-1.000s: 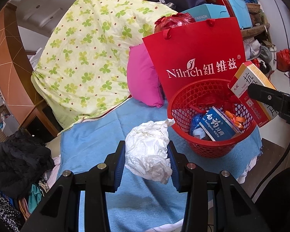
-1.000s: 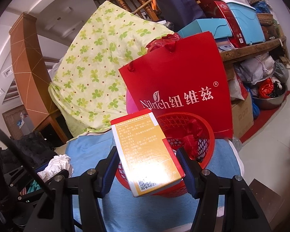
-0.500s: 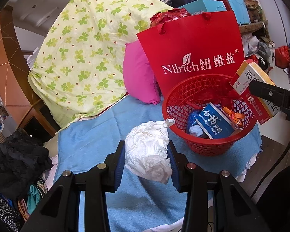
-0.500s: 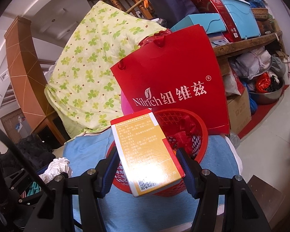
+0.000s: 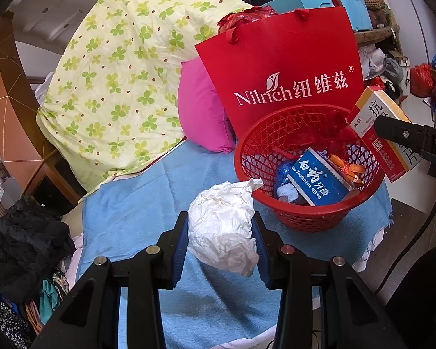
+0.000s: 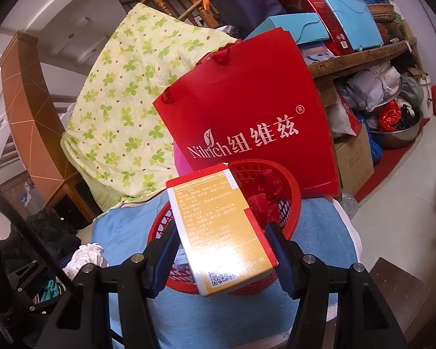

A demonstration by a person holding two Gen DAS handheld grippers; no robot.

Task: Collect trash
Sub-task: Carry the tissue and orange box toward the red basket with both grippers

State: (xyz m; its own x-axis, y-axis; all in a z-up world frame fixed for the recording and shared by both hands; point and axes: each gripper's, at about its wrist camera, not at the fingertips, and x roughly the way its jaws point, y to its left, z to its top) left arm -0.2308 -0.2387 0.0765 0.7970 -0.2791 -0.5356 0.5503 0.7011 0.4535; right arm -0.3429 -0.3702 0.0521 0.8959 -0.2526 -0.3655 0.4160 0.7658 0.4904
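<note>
While the left gripper (image 5: 220, 232) pinches a crumpled white tissue wad (image 5: 223, 226) above the blue cloth (image 5: 148, 203), just short of the red mesh basket (image 5: 305, 218), the right gripper (image 6: 222, 245) clamps an orange-and-red medicine box (image 6: 218, 232) printed with small text and a QR code, tilted over the basket's near rim, a blue toothpaste box (image 5: 319, 180) lying inside

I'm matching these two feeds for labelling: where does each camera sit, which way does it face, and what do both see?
Left wrist: on the left gripper, looking along its fingers at the crumpled paper it holds, red basket ahead-right.
Right wrist: on the right gripper, facing the medicine box it clamps over the basket.
Shared: basket, red bag, blue towel, floral quilt, paper, box.
</note>
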